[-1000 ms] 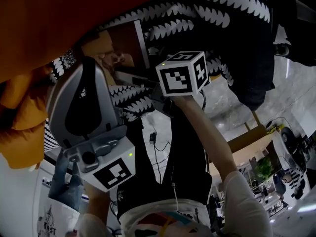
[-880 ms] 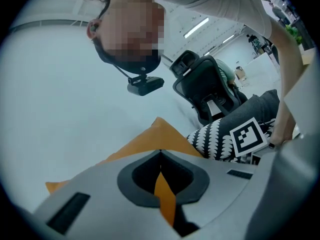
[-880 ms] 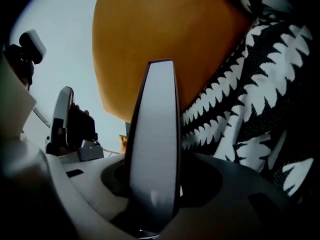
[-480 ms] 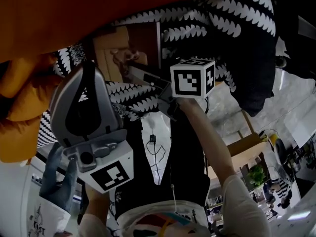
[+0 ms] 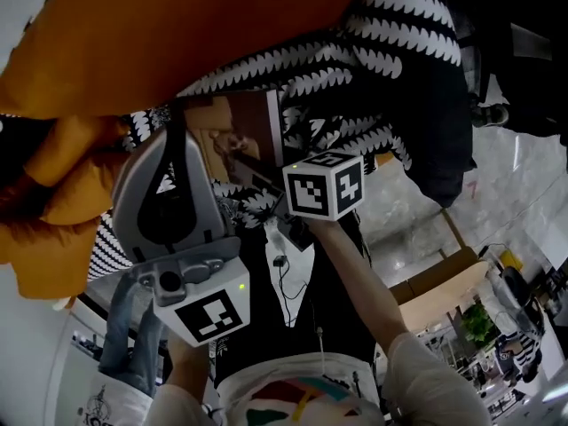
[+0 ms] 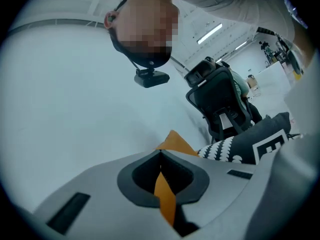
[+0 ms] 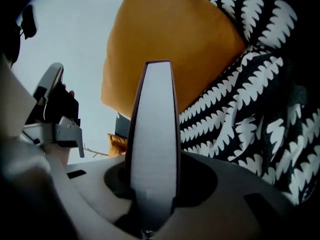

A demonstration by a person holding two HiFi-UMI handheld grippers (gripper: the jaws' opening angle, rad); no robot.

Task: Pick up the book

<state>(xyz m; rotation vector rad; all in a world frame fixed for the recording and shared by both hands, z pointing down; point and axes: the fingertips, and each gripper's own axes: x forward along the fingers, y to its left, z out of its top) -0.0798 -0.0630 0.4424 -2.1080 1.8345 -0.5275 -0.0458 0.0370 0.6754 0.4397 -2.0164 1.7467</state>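
The book has a brown cover and stands on edge among the cushions. My right gripper is closing its jaws on it. In the right gripper view the book's white page edge fills the gap of the right gripper, with both pads against the covers. My left gripper points at the orange cushion. In its own view the left gripper is shut with a strip of orange cushion fabric caught between its jaws.
A black pillow with a white leaf pattern lies right beside the book and shows again as the patterned pillow in the right gripper view. A black office chair stands behind. A wooden table and a pale floor lie to the right.
In the head view the right gripper's cube and the book have slid down the picture toward me. The left gripper has shifted slightly right, and the orange cushion now spreads across more of the top.
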